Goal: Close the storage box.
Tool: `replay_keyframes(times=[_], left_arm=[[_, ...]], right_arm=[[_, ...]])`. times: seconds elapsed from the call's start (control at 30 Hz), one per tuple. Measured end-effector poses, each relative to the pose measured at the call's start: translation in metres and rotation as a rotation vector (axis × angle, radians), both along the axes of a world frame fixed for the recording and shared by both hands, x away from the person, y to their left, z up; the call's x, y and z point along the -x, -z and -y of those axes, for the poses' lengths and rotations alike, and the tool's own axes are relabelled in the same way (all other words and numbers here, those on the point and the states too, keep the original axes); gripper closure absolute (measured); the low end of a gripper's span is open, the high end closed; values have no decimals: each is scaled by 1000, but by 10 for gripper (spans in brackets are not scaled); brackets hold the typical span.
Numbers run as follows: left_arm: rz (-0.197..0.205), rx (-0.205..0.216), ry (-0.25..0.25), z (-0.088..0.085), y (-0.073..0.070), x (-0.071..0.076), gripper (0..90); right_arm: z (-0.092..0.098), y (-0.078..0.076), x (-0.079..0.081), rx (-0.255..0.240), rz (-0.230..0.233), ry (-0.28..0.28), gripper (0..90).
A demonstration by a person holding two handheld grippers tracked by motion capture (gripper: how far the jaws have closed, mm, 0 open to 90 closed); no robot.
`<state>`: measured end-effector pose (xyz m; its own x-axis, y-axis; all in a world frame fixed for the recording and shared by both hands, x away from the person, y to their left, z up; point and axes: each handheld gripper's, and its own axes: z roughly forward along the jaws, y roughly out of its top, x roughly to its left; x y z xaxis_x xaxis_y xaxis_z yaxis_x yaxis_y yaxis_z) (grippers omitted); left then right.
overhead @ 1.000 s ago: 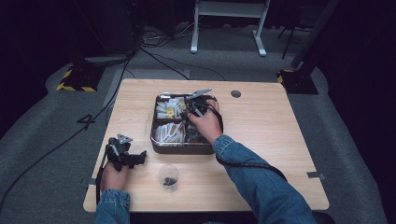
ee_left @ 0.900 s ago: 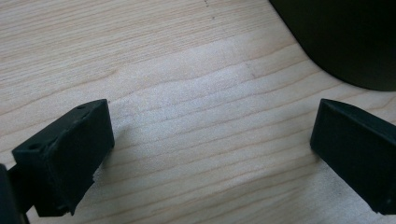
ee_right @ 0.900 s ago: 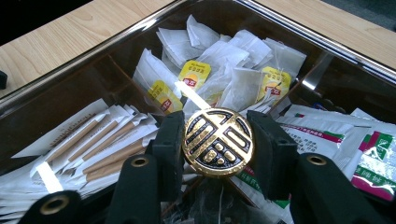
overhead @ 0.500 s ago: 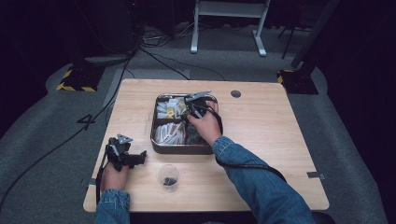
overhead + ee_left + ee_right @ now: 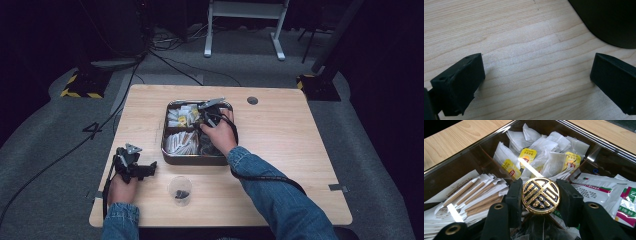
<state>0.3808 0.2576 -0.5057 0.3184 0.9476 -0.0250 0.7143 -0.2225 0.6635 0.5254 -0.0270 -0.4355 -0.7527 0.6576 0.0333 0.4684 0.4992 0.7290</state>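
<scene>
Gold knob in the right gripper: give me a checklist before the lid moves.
1. Right gripper shut on the gold knob, both pads on its sides: ok.
2. Knob centred between the jaws: ok.
3. Whether the clear lid hangs level: cannot tell.
4. Tea bags and stick packets lying inside the tin: ok.
5. Left gripper open, resting on the table apart from the tin: ok.
6. Small cup upright beside it: ok.

A recording studio or lab set up for tabletop data collection

A lone wooden table (image 5: 280,145) is placed on grey carpet (image 5: 45,165) in a darkened room. Black cables (image 5: 165,55) are trailed across the floor behind the table, yellow-and-black hazard-striped bases (image 5: 80,89) are set at its far corners, and a white metal stand (image 5: 245,25) is seen beyond it.
</scene>
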Motion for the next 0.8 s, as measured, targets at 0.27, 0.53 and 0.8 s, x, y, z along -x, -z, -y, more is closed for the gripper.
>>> replay_keyframes(times=[0.27, 0.53, 0.8], left_arm=[[1, -1, 1, 0, 0, 0, 0], [-2, 0, 4, 0, 0, -1, 0], [0, 0, 2, 0, 0, -2, 0]], right_arm=[[2, 1, 0, -37, -6, 0, 523], [11, -11, 3, -64, 19, -3, 403], [33, -31, 7, -95, 42, -4, 380]])
